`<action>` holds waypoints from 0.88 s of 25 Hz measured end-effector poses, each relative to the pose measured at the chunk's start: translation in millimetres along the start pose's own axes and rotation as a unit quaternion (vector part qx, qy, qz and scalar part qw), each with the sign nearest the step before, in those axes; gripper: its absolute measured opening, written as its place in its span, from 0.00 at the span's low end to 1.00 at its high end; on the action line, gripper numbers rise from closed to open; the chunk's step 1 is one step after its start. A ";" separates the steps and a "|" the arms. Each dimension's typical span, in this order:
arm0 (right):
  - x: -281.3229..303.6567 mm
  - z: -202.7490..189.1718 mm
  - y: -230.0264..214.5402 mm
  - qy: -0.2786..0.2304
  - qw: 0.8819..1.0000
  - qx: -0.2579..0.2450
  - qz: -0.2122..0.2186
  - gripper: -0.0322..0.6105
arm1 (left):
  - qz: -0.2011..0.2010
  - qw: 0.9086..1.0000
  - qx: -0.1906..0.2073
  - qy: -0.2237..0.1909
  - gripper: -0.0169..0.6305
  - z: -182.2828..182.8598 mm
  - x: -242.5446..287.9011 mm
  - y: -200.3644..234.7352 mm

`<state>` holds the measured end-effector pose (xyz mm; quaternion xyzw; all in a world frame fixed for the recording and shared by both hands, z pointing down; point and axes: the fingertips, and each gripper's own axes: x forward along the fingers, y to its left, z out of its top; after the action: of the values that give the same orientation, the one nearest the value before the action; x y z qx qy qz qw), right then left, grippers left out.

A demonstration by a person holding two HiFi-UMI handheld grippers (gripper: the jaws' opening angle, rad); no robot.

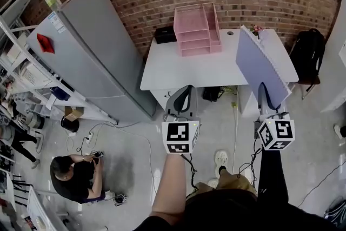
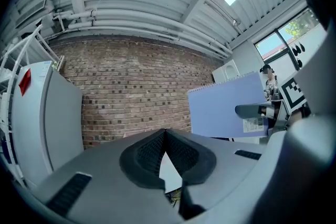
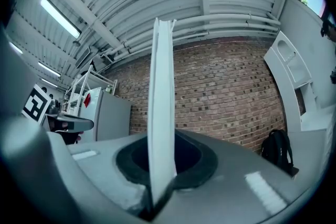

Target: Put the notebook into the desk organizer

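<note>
The pink desk organizer (image 1: 197,30) stands at the back of the white desk (image 1: 167,70), against the brick wall. My right gripper (image 1: 266,101) is shut on the lavender spiral notebook (image 1: 261,67) and holds it upright above the desk's right end. In the right gripper view the notebook (image 3: 161,113) shows edge-on, rising from between the pads of that gripper (image 3: 159,176). My left gripper (image 1: 183,101) hangs in front of the desk's near edge. Its tips meet in the left gripper view (image 2: 165,135), with nothing between them. The notebook (image 2: 228,110) appears to its right there.
A tall grey cabinet (image 1: 86,57) stands left of the desk, with metal shelving (image 1: 21,70) beyond it. A black box (image 1: 164,35) sits beside the organizer. A black backpack (image 1: 308,54) rests at the desk's right. A person (image 1: 75,176) crouches on the floor among cables (image 1: 108,132).
</note>
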<state>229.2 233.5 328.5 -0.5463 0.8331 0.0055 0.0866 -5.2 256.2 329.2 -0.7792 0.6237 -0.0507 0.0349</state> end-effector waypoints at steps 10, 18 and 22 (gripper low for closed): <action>87.7 -15.8 -19.8 -0.003 1.000 0.018 0.013 0.10 | 0.000 1.000 -0.002 0.002 0.04 -10.7 66.7 21.6; 166.8 -28.5 -36.2 0.001 0.999 0.024 0.032 0.10 | 0.013 1.000 -0.006 0.003 0.04 -13.2 136.9 48.5; 200.5 -37.3 -51.2 0.002 0.999 0.026 0.035 0.10 | 0.016 1.000 -0.002 0.006 0.04 -16.2 169.6 54.6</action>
<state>192.8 26.7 339.5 -0.5140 0.8520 -0.0142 0.0987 -23.3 78.9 344.9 -0.7688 0.6365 -0.0537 0.0306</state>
